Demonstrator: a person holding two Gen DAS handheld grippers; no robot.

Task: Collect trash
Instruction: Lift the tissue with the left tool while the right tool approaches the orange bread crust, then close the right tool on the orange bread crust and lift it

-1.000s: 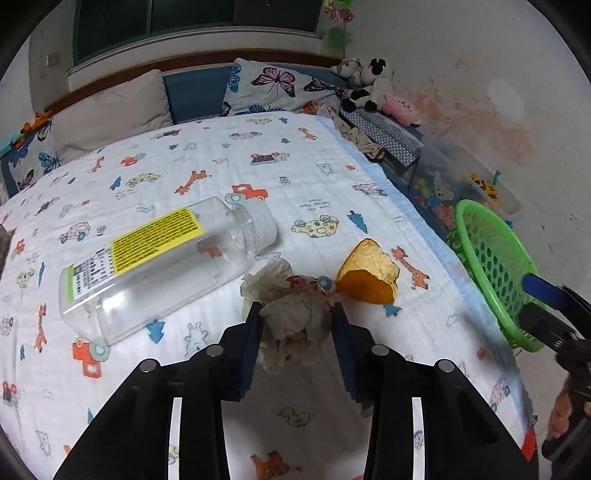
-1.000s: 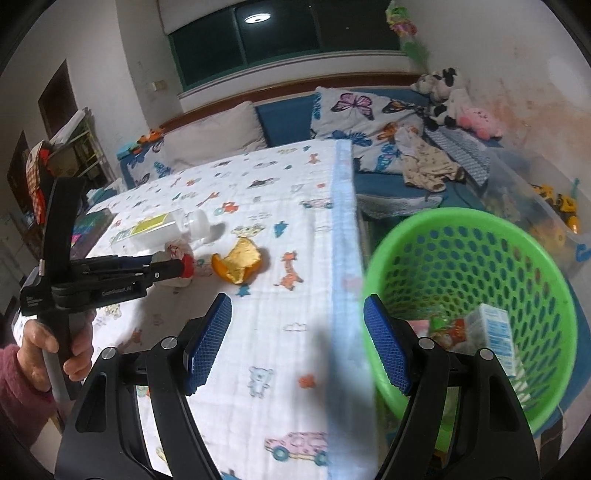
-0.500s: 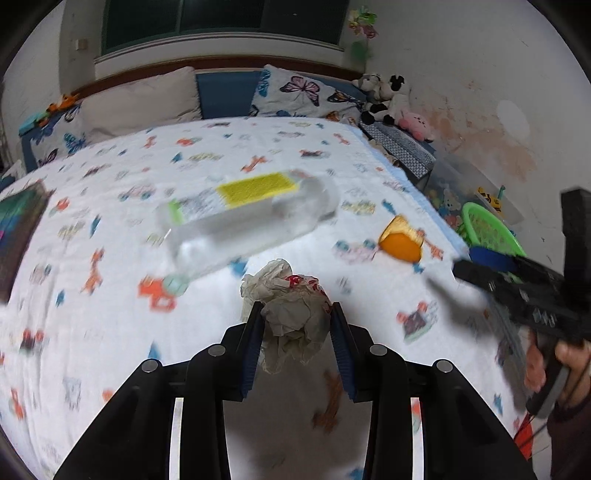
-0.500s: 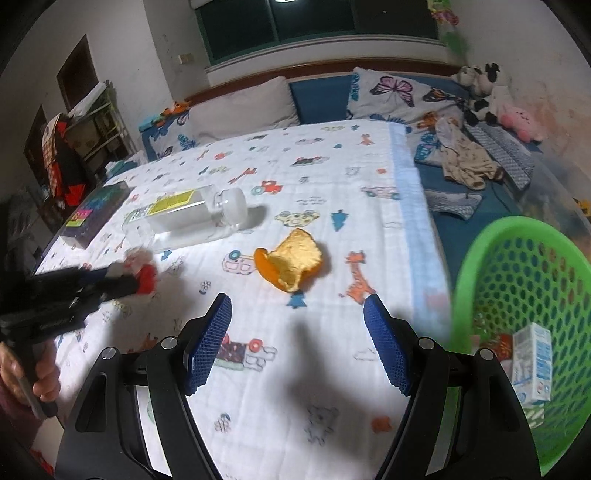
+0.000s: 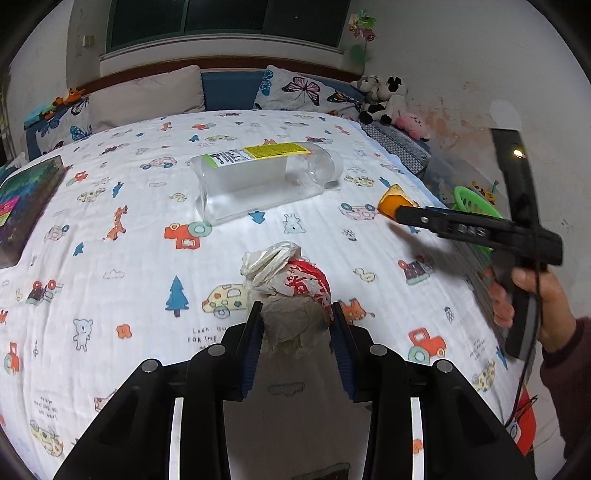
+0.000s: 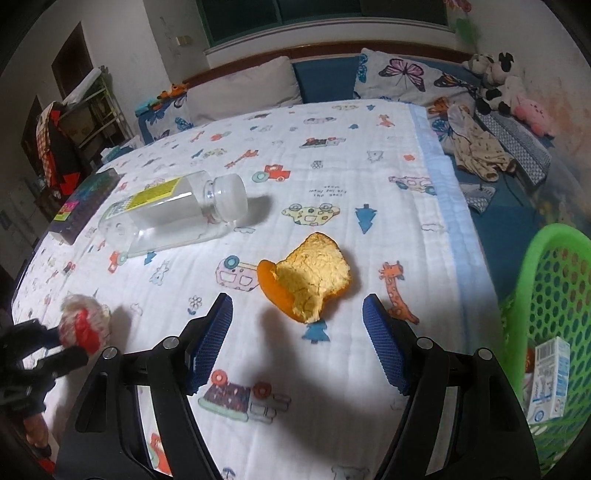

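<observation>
STEP: grasp orange peel (image 6: 306, 282) | RIGHT: right tool (image 6: 297, 345) apart, just narrowing, nothing between; straddle peel, then close | LEFT: left tool (image 5: 295, 341) clamped on crumpled wrapper (image 5: 291, 291); retain.

A home bedroom is shown. A bed (image 5: 110, 258) is covered with a child's cartoon-print sheet; butterfly-print pillows (image 5: 306, 90) are leaned against a blue headboard (image 5: 232, 88) beneath a dark window (image 5: 229, 18). Plush toys (image 6: 498, 85) are piled at the far right corner, and clothes are hung on a shelf rack (image 6: 92, 110).
</observation>
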